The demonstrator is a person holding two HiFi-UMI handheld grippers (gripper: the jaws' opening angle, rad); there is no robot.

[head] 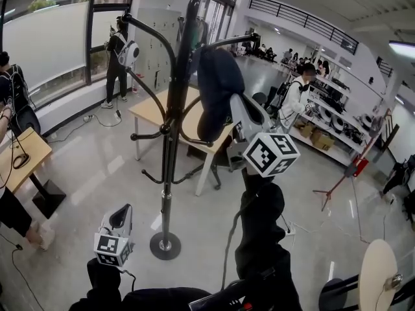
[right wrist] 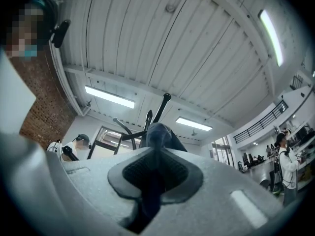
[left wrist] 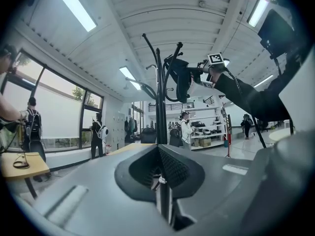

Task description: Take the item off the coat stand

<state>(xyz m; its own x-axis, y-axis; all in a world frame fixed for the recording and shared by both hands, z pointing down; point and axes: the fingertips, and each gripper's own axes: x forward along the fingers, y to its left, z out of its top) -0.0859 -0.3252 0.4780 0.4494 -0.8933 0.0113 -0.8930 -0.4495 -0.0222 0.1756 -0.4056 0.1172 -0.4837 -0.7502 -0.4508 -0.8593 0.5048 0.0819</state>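
Right gripper (head: 235, 107) pinches the dark garment (head: 217, 86), which hangs down from the coat stand (head: 170, 141) hook above it; left gripper (head: 120, 216) sits closed and empty, near and low.

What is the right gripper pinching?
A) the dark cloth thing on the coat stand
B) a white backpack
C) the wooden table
A: the jaws of the right gripper are shut on the dark cloth thing hanging on the coat stand.
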